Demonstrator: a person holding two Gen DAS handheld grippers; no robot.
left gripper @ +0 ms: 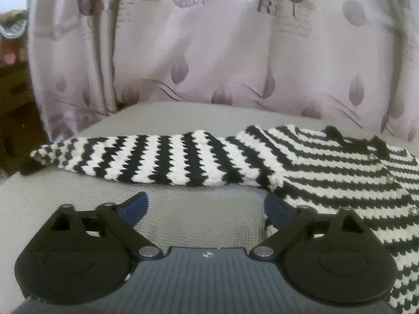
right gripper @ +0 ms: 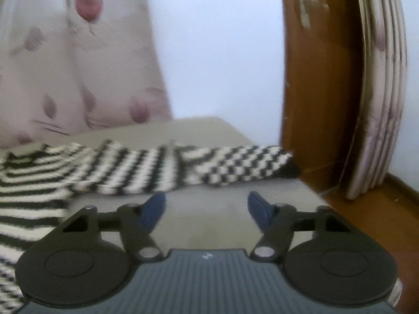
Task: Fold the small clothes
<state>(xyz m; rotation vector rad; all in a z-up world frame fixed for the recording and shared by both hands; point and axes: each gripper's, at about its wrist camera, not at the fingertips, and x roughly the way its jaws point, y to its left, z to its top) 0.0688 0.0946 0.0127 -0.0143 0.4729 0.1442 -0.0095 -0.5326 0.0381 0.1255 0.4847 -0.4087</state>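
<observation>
A small black-and-white striped knitted sweater (left gripper: 327,162) lies flat on a grey mat (left gripper: 207,222). Its left sleeve (left gripper: 146,157) stretches out to the left, just beyond my left gripper (left gripper: 207,204), which stands wide open over bare mat; its right blue pad (left gripper: 277,209) sits at the sweater's edge. In the right wrist view the other sleeve (right gripper: 209,164) reaches right toward the mat's edge, with a black cuff (right gripper: 290,170). My right gripper (right gripper: 207,206) hovers open in front of that sleeve, nothing between its blue pads.
A pale curtain (left gripper: 209,52) with purple leaf print hangs behind the mat. A brown wooden door (right gripper: 314,78) and more curtain folds (right gripper: 379,104) stand to the right. The mat (right gripper: 209,222) ends near the door. Dark furniture (left gripper: 13,91) shows at far left.
</observation>
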